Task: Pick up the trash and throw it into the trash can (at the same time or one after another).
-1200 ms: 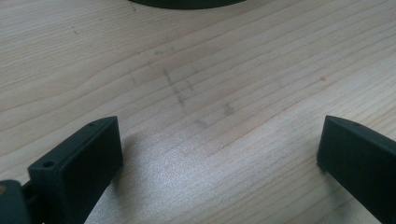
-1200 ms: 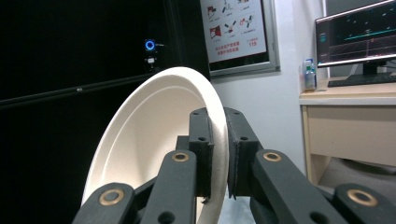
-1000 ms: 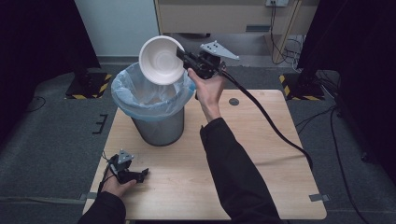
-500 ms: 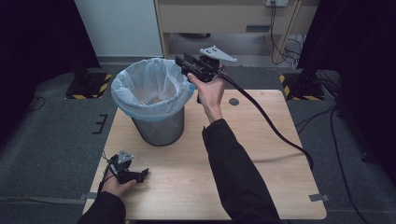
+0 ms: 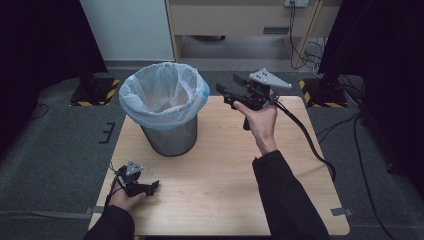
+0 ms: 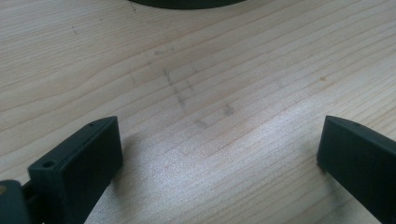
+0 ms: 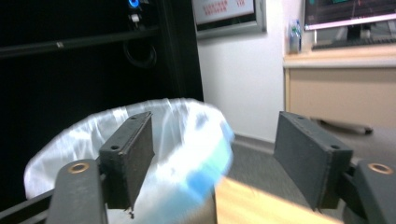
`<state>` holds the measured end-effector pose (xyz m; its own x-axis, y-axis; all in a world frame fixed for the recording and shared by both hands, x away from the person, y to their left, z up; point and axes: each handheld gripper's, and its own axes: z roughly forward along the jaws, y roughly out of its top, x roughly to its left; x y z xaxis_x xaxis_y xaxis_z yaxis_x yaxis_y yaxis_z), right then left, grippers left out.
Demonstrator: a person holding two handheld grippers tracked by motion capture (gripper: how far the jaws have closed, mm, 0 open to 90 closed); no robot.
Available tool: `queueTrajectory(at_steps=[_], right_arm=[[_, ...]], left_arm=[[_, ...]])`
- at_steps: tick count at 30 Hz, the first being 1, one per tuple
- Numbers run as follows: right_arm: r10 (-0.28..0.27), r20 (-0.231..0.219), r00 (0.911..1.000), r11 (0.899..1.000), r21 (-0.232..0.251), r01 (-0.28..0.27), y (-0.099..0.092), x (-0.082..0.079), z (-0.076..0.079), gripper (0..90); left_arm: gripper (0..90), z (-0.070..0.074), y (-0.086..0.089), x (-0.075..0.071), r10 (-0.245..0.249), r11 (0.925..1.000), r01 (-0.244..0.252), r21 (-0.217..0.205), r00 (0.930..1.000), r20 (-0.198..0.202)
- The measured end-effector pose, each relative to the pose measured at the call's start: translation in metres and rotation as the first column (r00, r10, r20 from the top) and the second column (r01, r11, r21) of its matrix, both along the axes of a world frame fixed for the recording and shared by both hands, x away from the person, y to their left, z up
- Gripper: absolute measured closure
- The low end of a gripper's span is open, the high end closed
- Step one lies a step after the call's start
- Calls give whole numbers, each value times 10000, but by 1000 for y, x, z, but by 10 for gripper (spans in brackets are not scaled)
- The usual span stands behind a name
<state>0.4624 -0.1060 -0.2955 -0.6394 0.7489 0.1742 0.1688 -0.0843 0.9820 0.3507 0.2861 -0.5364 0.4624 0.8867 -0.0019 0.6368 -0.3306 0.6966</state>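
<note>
- Bin (image 5: 167, 115), lined with a white bag (image 5: 162, 90), at ten o'clock on table (image 5: 225, 175).
- Right gripper (image 5: 225, 95) just right of rim, jaws just spread apart, nothing between.
- Left gripper (image 5: 150, 186) resting at seven o'clock, jaws apart, empty.
- Best to back away level, clear of the liner, avoiding a snag.

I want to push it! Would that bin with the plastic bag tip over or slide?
The bin is tall with a narrowish base, so a high push would probably tip it. Pushed low, it may slide on the smooth wooden table. Its thin bag looks floppy and would crumple.
</note>
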Motion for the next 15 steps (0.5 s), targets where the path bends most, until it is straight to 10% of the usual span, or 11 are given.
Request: queueTrajectory(at_steps=[15], right_arm=[[-344,-2175,9755,9897,-1428,30,-77,-42,-118,232]], left_arm=[[0,0,0,0,2,10000,-2,-6,10000,6]])
